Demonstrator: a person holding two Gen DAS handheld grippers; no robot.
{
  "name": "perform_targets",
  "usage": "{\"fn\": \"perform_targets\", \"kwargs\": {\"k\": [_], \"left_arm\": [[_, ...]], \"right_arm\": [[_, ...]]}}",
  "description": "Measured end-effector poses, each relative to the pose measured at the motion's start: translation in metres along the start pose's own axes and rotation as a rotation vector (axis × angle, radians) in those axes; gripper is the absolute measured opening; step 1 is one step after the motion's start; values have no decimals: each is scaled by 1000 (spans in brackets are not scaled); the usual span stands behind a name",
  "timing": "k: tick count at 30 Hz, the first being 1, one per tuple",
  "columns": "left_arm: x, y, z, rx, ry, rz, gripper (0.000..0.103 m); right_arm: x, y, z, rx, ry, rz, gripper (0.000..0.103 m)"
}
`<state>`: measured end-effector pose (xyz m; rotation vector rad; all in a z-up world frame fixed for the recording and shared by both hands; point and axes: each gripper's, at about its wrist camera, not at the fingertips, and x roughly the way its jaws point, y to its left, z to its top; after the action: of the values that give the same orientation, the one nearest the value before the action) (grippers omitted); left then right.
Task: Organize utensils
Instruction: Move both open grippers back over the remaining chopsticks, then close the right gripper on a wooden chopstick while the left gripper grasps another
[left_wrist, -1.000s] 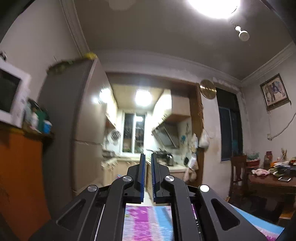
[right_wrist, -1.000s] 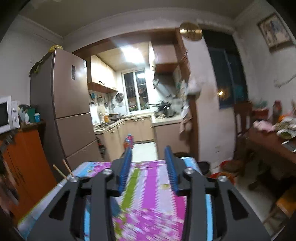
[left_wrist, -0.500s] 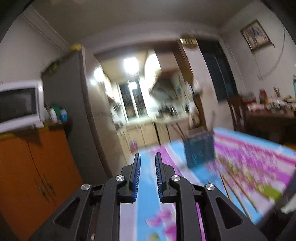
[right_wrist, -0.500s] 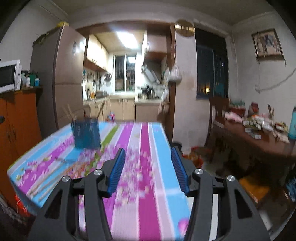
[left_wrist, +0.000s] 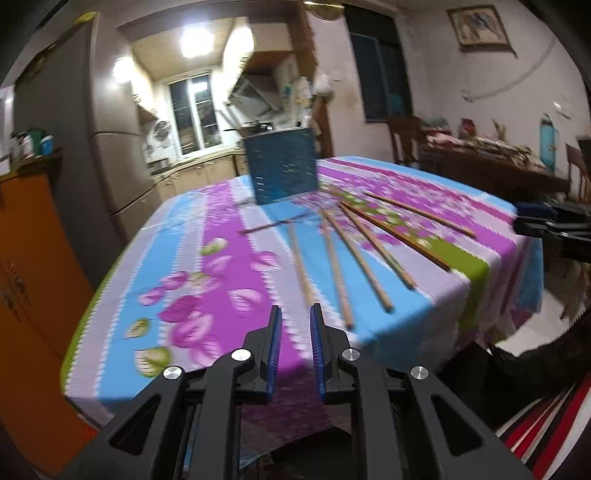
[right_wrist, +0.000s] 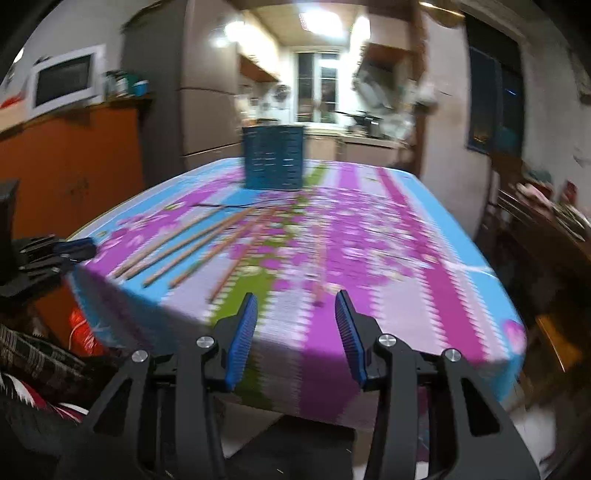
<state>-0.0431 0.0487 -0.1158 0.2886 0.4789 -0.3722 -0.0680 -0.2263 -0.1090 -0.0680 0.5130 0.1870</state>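
Left gripper (left_wrist: 295, 317) hangs off the near table edge, jaws a narrow gap apart, nothing between them. Right gripper (right_wrist: 297, 306) likewise short of the table, jaws spread wider and just been closing a bit, nothing between them either. Each gripper shows at the edge of the other's view, well apart.

Chopsticks (left_wrist: 334, 266) lie loose on the table (left_wrist: 221, 236), fanned out over the flowered cloth, about six wooden ones plus a thinner stick lying crosswise nearer the holder. None touched. Blue holder (left_wrist: 282, 168) stands upright toward the far side, beyond the sticks. Can't tell through the blur if anything is already inside it.

Progress: looks like the very start. Nothing visibly sorted and every stick in view sits on the cloth. Left to do, as I judge it: pick up each stick and drop it in the holder. Nearest stick ends sit just ahead of the left gripper, so that one is likely first.

Both views motion-blurred, fine detail poor.
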Motion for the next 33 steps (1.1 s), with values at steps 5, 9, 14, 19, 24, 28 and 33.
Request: {"fn": "perform_targets", "kwargs": {"k": [5, 9, 14, 19, 24, 28, 33], "left_arm": [[13, -13, 1, 22, -3, -25, 17], [23, -13, -3, 24, 20, -26, 17], [34, -9, -7, -7, 29, 1, 17], [34, -12, -13, -12, -5, 22, 17], [33, -11, -16, -61, -24, 28, 17], [33, -10, -18, -82, -34, 28, 17], [33, -10, -19, -78, -50, 23, 9]], "right_arm": [[26, 26, 1, -42, 18, 51, 42], [37, 37, 2, -63, 26, 66, 42], [45, 46, 1, -81, 31, 53, 37], [56, 48, -3, -62, 47, 37, 22], [58, 55, -5, -77, 38, 1, 18], [58, 51, -6, -32, 40, 6, 17], [58, 56, -7, -28, 28, 16, 6]]}}
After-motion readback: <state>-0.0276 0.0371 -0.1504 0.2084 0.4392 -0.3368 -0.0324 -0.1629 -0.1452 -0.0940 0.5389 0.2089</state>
